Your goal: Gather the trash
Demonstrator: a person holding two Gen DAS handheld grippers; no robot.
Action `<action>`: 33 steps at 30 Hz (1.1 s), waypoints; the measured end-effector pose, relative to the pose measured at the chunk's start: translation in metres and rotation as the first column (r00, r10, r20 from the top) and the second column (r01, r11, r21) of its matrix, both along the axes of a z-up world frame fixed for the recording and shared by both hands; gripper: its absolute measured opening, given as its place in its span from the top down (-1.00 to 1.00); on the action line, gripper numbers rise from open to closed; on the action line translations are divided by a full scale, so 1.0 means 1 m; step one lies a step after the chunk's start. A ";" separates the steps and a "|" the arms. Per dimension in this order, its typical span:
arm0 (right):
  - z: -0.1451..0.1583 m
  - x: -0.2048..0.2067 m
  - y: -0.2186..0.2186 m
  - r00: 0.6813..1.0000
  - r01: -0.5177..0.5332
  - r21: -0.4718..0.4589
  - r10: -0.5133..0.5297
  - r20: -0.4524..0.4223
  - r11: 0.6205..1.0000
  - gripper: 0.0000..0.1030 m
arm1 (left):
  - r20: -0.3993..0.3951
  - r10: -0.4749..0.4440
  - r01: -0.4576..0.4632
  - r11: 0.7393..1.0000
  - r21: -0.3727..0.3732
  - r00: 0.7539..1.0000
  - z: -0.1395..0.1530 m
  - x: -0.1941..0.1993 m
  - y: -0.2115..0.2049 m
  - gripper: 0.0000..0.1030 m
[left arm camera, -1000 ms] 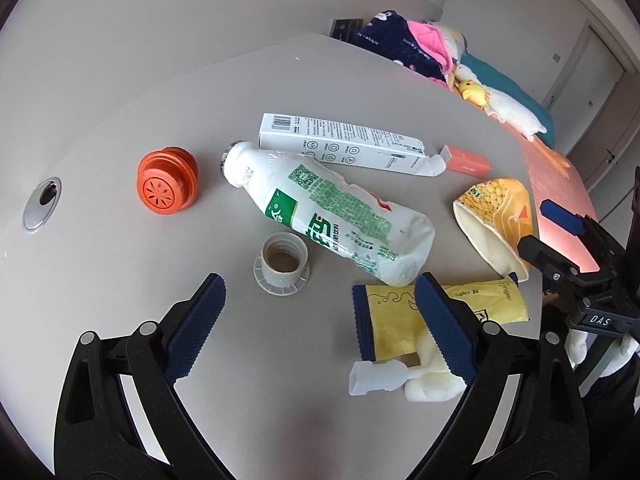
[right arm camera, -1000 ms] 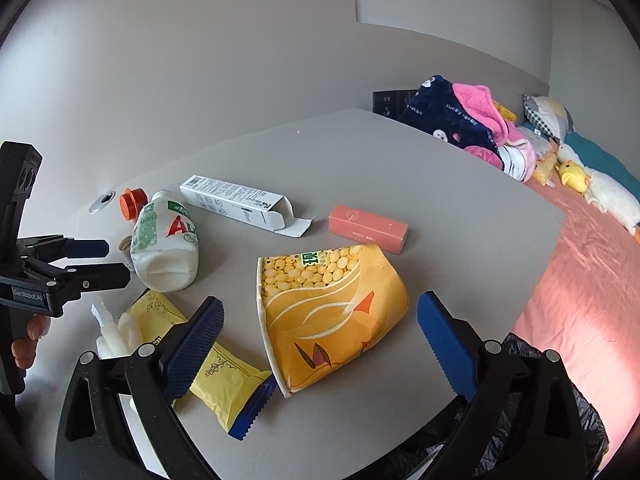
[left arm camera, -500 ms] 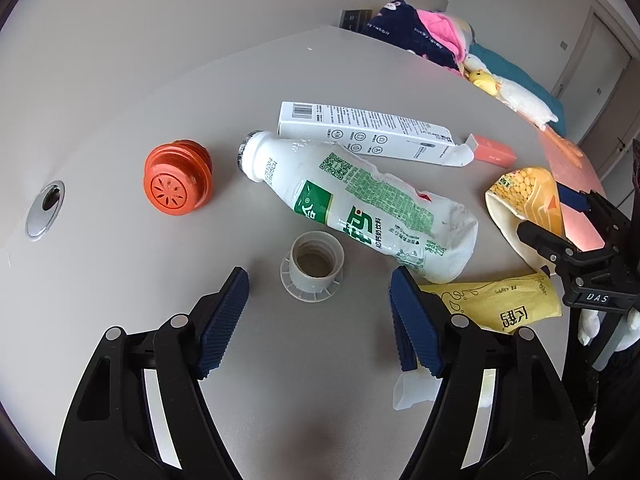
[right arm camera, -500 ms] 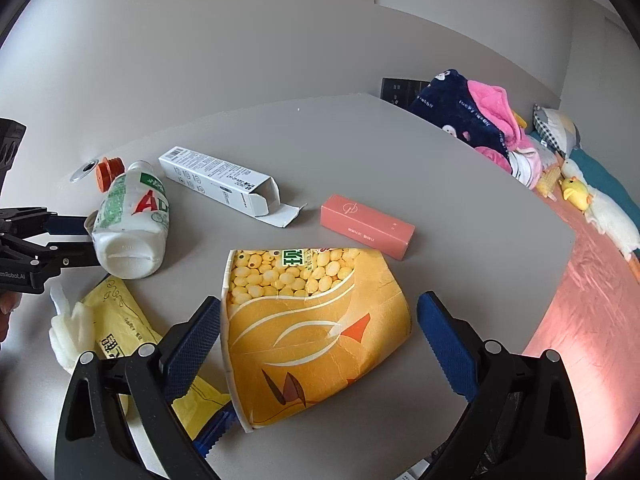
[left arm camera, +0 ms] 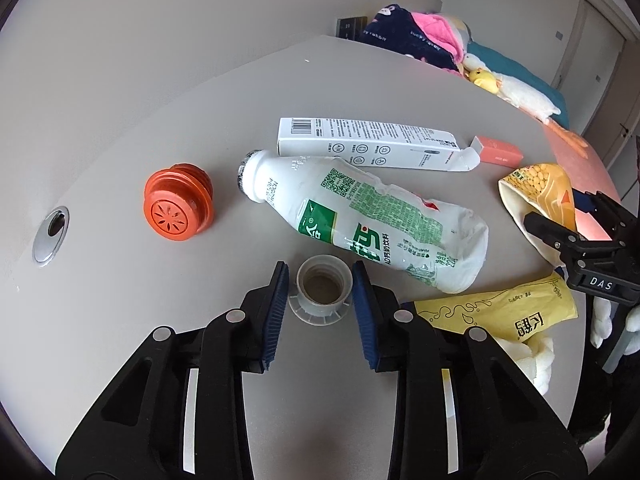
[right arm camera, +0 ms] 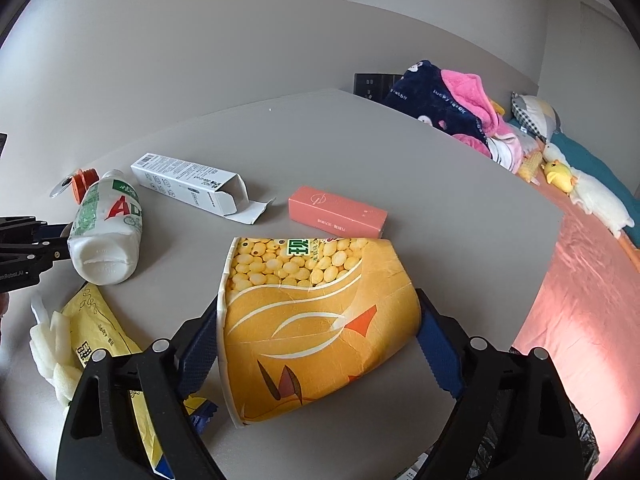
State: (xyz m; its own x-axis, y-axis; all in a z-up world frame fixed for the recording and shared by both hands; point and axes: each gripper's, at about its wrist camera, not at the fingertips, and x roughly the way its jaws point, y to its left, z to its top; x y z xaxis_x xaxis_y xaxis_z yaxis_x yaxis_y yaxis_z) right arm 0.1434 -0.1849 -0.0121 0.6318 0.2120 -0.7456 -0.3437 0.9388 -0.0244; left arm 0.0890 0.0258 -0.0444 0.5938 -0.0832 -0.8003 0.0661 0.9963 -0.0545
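Note:
Trash lies on a grey table [left arm camera: 120, 140]. My left gripper [left arm camera: 320, 284] has its blue pads on both sides of a small grey cap [left arm camera: 320, 294] and is closing on it. A crushed white milk bottle [left arm camera: 360, 216] lies just beyond it, with an orange lid [left arm camera: 178, 208] to the left. My right gripper [right arm camera: 316, 328] straddles a flattened yellow paper cup [right arm camera: 316, 320], its pads [right arm camera: 436, 344] at or near the cup's sides; contact is unclear.
A white carton [right arm camera: 188, 186], a pink box [right arm camera: 338, 212], a yellow wrapper [right arm camera: 100, 332] and white foam pieces [right arm camera: 52, 348] lie on the table. A black bag [right arm camera: 580, 440] hangs at the lower right edge. Blankets and plush toys [right arm camera: 452, 116] are behind.
My left gripper moved forward and narrowed around the grey cap. My right gripper moved forward over the yellow cup and narrowed around it.

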 end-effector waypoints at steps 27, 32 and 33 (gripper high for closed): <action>0.058 -0.049 -0.045 0.989 0.125 0.105 -0.133 0.070 0.987 -0.70 | 0.103 -0.084 0.085 0.996 -0.009 0.991 0.051 -0.036 -0.042 0.38; 0.063 -0.062 -0.058 0.983 0.159 0.113 -0.168 0.073 0.981 -0.70 | 0.107 -0.132 0.134 0.991 -0.012 0.985 0.053 -0.038 -0.065 0.38; 0.063 -0.064 -0.061 0.982 0.167 0.114 -0.176 0.072 0.979 -0.70 | 0.108 -0.143 0.145 0.989 -0.013 0.984 0.054 -0.039 -0.070 0.38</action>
State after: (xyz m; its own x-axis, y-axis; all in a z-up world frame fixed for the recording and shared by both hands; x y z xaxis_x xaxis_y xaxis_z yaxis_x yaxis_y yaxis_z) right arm 0.0798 -0.2460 0.0513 0.7230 0.1714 -0.6692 -0.1785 0.9822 0.0586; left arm 0.0500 -0.0441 0.0095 0.6566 -0.1895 -0.7301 0.2150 0.9748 -0.0597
